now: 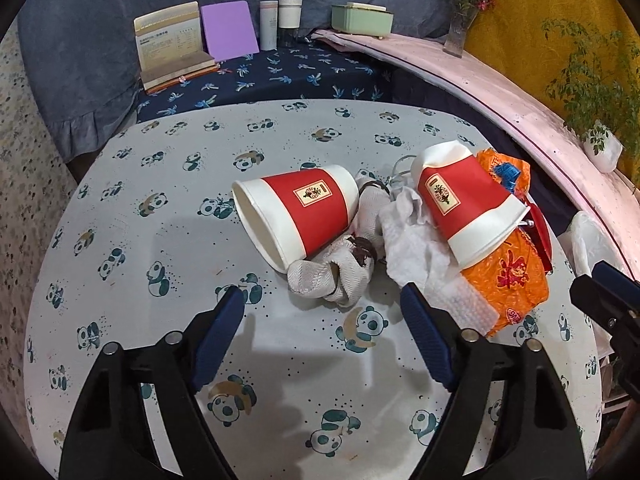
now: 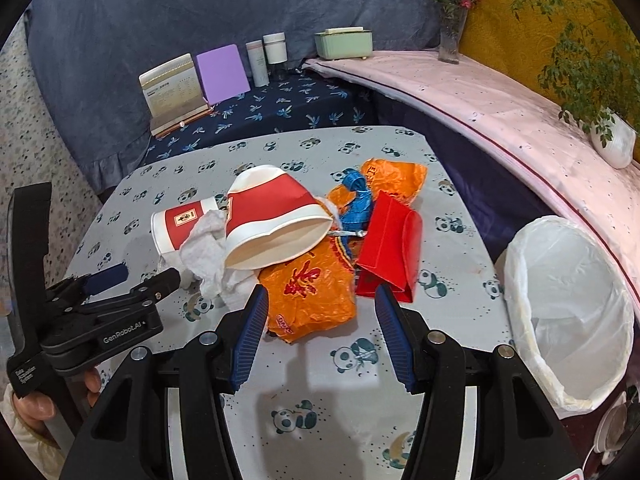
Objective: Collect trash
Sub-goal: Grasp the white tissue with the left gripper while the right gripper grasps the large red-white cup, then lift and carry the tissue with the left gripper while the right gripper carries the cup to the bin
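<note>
A pile of trash lies on the panda-print table (image 1: 160, 240): two red-and-white paper cups on their sides (image 1: 298, 216) (image 1: 464, 208), a grey-white cloth (image 1: 340, 272), crumpled white tissue (image 1: 416, 244), an orange plastic bag (image 1: 508, 276) and a red packet (image 2: 390, 240). My left gripper (image 1: 324, 300) is open and empty, just in front of the cloth. My right gripper (image 2: 320, 300) is open and empty, its tips at either side of the orange bag (image 2: 312, 284). The bin with a white liner (image 2: 568, 304) stands right of the table.
A dark blue palm-print surface (image 1: 280, 72) behind the table holds a card stand, a purple board (image 1: 230, 30) and two white bottles. A pink ledge (image 2: 480, 100) at right carries a green box, a flower vase and a potted plant (image 2: 612, 136).
</note>
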`<state>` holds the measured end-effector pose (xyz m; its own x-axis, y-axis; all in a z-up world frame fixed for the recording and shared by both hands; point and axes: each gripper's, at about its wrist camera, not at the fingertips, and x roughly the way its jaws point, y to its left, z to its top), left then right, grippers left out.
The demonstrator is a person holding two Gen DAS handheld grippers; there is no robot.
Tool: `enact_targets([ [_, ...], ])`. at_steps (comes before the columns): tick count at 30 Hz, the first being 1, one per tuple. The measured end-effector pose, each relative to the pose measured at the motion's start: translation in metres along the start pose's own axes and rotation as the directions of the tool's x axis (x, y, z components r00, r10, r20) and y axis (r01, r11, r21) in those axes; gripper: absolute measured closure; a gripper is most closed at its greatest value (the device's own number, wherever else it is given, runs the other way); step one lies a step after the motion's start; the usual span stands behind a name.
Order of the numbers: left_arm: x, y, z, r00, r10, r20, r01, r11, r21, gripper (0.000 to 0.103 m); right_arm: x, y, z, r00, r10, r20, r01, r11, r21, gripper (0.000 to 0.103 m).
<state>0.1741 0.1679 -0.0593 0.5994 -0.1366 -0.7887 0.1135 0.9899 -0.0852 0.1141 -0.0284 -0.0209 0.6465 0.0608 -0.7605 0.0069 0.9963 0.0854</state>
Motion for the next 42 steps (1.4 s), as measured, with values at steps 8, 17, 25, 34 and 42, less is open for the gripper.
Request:
enact_targets([
  [8,0.016,-0.003,0.004,0.999,-0.035,-0.037,0.035,0.999,0.006,0.051,0.015,0.007,0.006,0.999,0.034,-0.023,-0.034,0.999,0.013,0.049],
  [17,0.018,-0.004,0.001,0.996,-0.068,-0.053,0.069,0.998,0.013,0.087,0.034,0.021,0.015,0.994,0.096,-0.045,-0.095,0.995,0.020,0.049],
  [25,0.013,-0.004,-0.003,0.994,-0.089,-0.058,0.089,0.996,0.007,0.095,0.054,0.034,0.018,0.983,0.166,-0.074,-0.163,0.986,0.043,0.058],
  [34,0.019,-0.002,0.000,0.994,-0.094,-0.062,0.095,0.995,0.011,0.064,0.071,0.042,0.024,0.976,0.198,-0.087,-0.193,0.979,0.061,0.077],
  [42,0.034,-0.010,0.003,0.992,-0.098,-0.078,0.102,0.994,0.047,0.075,0.065,0.040,0.025,0.979,0.194,-0.063,-0.191,0.980,0.047,0.100],
])
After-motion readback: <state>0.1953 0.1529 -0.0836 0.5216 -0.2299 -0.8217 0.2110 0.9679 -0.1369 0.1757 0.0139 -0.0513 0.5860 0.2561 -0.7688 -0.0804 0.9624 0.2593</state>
